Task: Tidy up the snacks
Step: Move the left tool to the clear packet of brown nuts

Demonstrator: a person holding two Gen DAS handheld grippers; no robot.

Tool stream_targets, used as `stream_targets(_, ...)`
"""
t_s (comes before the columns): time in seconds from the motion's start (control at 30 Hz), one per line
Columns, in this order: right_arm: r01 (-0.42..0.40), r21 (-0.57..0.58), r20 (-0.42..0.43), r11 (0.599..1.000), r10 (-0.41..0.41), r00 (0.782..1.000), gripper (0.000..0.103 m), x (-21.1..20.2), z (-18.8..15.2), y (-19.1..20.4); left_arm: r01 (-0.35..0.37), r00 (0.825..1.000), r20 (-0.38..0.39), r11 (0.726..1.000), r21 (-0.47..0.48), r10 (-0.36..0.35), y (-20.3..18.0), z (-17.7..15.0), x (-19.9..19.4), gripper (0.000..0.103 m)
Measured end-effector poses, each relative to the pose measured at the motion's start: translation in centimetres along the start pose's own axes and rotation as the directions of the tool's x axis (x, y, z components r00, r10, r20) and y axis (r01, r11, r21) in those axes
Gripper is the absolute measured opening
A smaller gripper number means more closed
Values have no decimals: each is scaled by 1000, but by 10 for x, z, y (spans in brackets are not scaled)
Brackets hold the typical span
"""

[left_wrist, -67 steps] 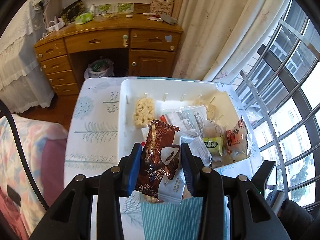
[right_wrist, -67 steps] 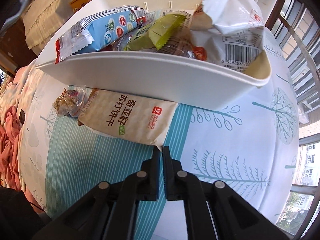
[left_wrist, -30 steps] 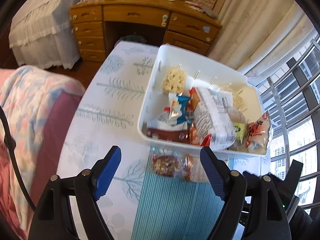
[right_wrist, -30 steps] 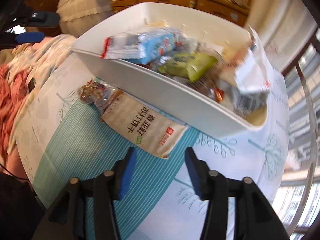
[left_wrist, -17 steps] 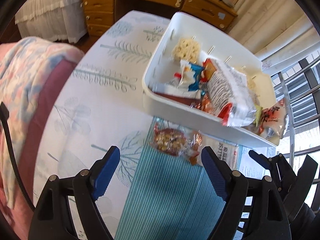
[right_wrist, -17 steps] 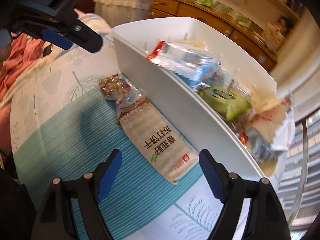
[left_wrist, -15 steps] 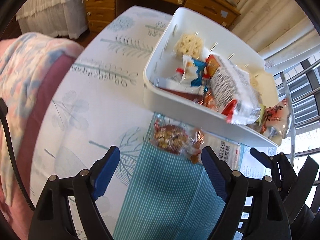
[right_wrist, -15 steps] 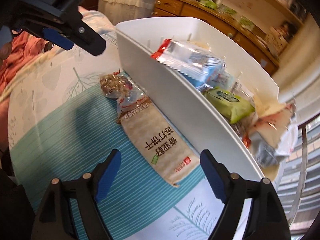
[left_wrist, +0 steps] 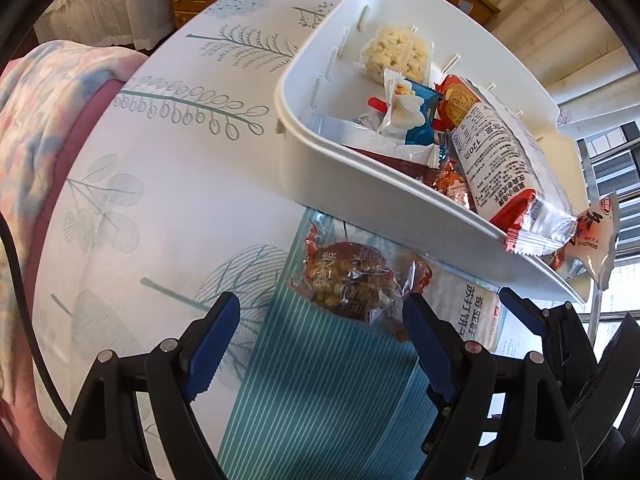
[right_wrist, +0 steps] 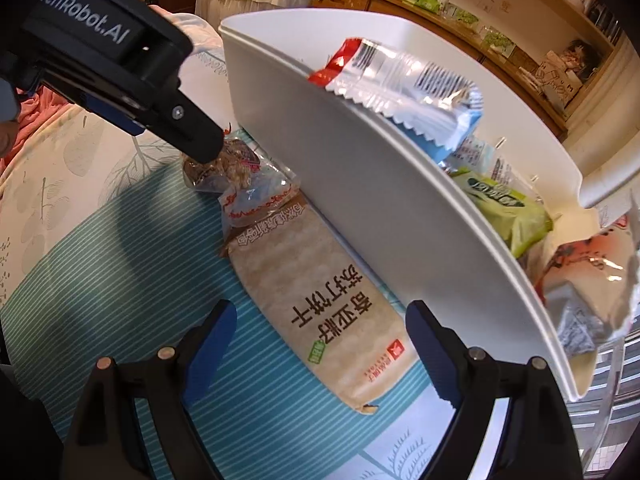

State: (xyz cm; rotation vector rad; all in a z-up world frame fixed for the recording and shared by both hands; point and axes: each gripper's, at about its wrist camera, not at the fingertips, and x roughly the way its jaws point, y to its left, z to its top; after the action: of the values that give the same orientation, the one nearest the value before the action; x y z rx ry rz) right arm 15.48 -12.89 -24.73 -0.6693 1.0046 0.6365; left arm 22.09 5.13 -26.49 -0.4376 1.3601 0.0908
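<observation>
Both sets of tongs hang wide apart, nothing clamped. The left tongs (left_wrist: 320, 332) straddle the nut cake (left_wrist: 352, 280), a lumpy brown round in crinkly clear wrap lying just ahead on the striped surface (left_wrist: 320, 400). The right tongs (right_wrist: 320, 340), whose jaws have just been opening, bracket the cracker packet (right_wrist: 320, 304), flat, matte and tan, its long axis running diagonally beside the white bin (right_wrist: 360, 184). Each hand has its own nearer target, I'd judge.

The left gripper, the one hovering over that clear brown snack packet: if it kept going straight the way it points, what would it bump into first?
Most likely the clear brown snack packet itself: it lies on the tablecloth just ahead of the open left gripper, though depth is hard to judge.
</observation>
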Motion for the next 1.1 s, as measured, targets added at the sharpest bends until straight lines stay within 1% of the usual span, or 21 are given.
stream_targets(0.13,-21,20,-4,1000,21,1000,88,3,0,-1,-6,1000,-24,1000,0,6,-3,4,13,83)
stream_targets(0.23,-46,45,-4,998,46,999,89,11,7,-16,-1,999,-32,1000,-10,1,-4,6,21,83)
stream_targets(0.3,-49,44,-2,998,49,999,91,12,9,-16,-8,1000,-28,1000,-4,8,-6,8,24,83)
stream_targets(0.47,-61,59,2,996,61,998,100,16,10,-12,-2,1000,-29,1000,4,2,-11,15,33,83)
stream_targets(0.57,-59,80,-9,995,60,998,102,17,12,-9,-21,999,-46,1000,17,21,-17,18,42,83)
stream_targets(0.67,-60,122,-14,991,62,998,102,18,15,-10,-43,998,-32,998,40,44,-30,19,46,83)
stream_targets(0.77,-35,147,-28,988,40,999,101,20,20,-10,-64,998,-23,997,49,65,-37,22,47,82)
stream_targets(0.8,-23,149,-39,989,29,999,101,21,22,-9,-69,997,-21,996,50,70,-39,23,47,81)
stream_targets(0.87,-15,161,-47,987,23,999,100,22,24,-9,-80,997,-10,996,46,81,-44,26,46,71)
stream_targets(0.9,-10,168,-53,986,19,998,99,22,25,-10,-82,997,-7,996,44,82,-47,29,46,68)
stream_targets(0.93,-5,180,-61,984,17,998,98,22,26,-11,-85,996,0,995,43,85,-49,31,45,61)
stream_targets(1.03,11,209,-79,978,5,997,93,24,34,-17,-86,996,0,996,33,86,-50,36,44,58)
stream_targets(1.1,16,215,-89,977,4,996,92,26,37,-20,-80,997,1,996,31,80,-47,36,41,57)
